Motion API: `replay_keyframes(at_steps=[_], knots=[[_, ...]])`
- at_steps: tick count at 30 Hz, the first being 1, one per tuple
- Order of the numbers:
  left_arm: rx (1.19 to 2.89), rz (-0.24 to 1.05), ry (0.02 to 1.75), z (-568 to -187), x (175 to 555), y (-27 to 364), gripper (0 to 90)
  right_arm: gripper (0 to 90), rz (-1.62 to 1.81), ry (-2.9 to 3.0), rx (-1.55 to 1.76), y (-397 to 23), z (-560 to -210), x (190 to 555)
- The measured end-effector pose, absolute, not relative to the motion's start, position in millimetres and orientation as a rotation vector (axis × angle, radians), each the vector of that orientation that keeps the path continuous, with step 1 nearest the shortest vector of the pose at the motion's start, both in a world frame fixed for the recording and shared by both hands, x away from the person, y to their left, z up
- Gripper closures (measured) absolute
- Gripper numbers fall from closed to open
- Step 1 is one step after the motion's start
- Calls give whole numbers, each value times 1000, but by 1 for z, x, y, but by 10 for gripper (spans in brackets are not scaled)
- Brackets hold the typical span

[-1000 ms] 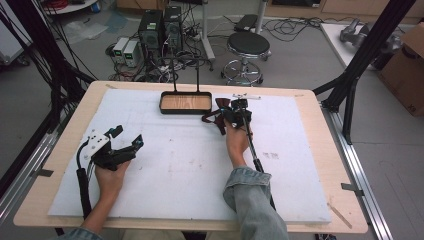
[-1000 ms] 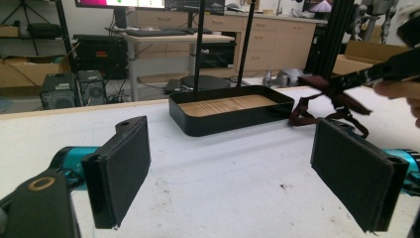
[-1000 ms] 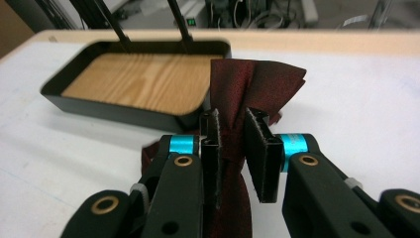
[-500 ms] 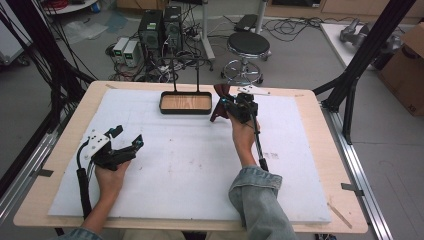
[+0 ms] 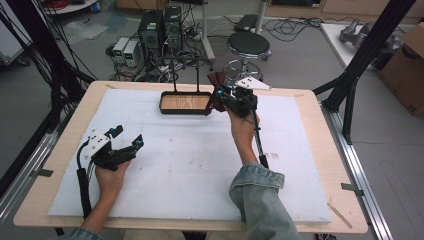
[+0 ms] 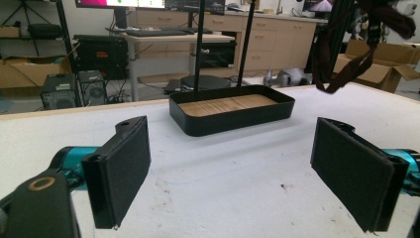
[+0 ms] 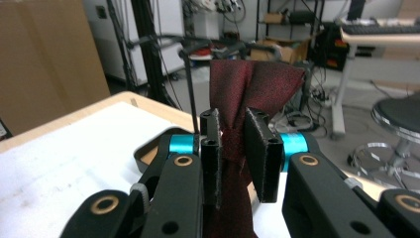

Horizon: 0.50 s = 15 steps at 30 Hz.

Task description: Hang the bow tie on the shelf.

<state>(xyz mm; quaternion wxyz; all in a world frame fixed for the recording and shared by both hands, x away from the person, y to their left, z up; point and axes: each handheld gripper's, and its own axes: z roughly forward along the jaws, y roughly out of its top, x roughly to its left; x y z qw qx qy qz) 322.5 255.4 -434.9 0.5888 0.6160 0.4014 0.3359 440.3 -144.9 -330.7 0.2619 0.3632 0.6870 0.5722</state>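
Colours here: the dark maroon woven cloth (image 7: 247, 84) has a fine speckled weave, the shallow black tray (image 5: 186, 102) has a light woodgrain bottom, and the white foam mat (image 5: 190, 165) sits on a pale wooden table (image 5: 320, 115).

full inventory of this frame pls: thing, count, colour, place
cloth: 1, dark red, clamped in the right gripper, held up by the tray's right end
tray: 1, black with wood-coloured floor, far middle of the pad
rack: 1, black thin-rod frame, rising behind the tray
pad: 1, white, covering most of the table
table: 1, light wood, under the pad
stool: 1, black seat on chrome base, floor beyond the table
computers: 2, black, floor beyond the table, left of the stool
left gripper: 1, black, near left of the pad, jaws wide apart, nothing between them
right gripper: 1, black with teal, raised at the far middle, shut on the cloth
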Motion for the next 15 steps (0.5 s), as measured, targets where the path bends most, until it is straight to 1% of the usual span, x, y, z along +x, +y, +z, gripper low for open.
replay_keyframes(at_steps=[6, 15], knots=[[1433, 778, 937, -435, 323, 255, 160, 776, 1548, 1868, 934, -139, -315, 443], [1434, 775, 934, -436, 323, 255, 160, 776, 1606, 1882, 884, -136, -306, 452]])
